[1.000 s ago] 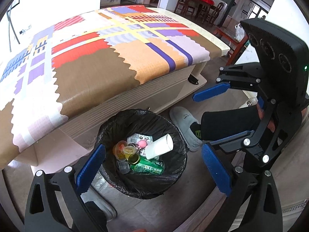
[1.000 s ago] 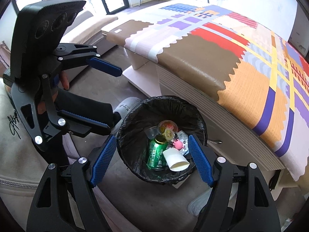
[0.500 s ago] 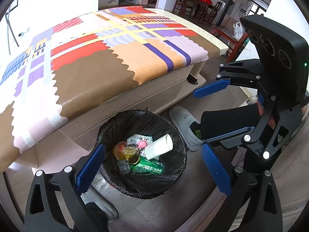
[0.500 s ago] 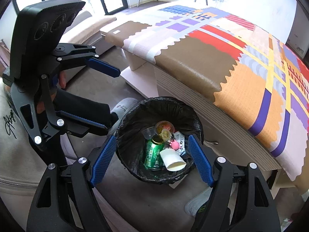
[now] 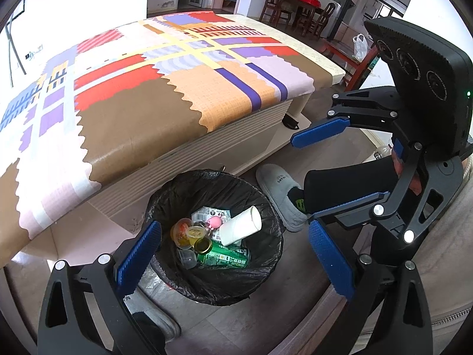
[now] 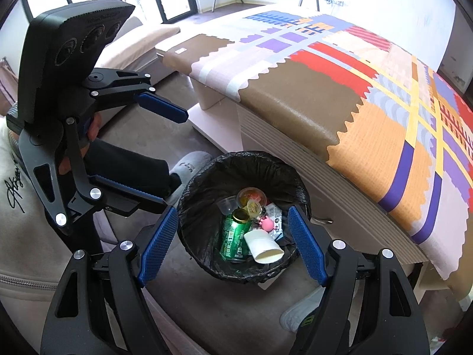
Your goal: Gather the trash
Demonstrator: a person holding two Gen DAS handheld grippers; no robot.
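A round bin (image 5: 212,293) lined with a black bag (image 6: 207,195) stands on the floor just beside the long edge of a low tabletop (image 5: 165,97) covered with a cloth of brown, orange, red and purple patches. The trash lies inside the bin: a green can (image 5: 226,256) on its side, a white paper cup (image 5: 241,229) tipped over and resting against the can, a small pink toy (image 5: 215,222), a clear plastic cup with orange and yellow contents (image 5: 183,232), an empty clear cup (image 5: 186,259), and a printed wrapper (image 5: 210,213) toward the tabletop side.

The left claw (image 5: 233,257) hangs over the bin, tilted downward, its blue pads (image 5: 139,254) spread wide with nothing between them; the bin shows in the gap. The right claw (image 6: 233,242) also hangs above the bin, angled down, its blue pads (image 6: 158,242) wide apart and empty, well clear of the trash below. In each wrist view the other claw shows to the side, also wide and holding nothing.

A grey slipper (image 5: 279,195) on a foot in a dark trouser leg (image 5: 348,186) sits on the floor next to the bin, on the side away from the tabletop's middle. A second light shoe (image 6: 301,313) shows near the bin. Wooden chairs (image 5: 295,9) stand in the room beyond the tabletop's far corner.
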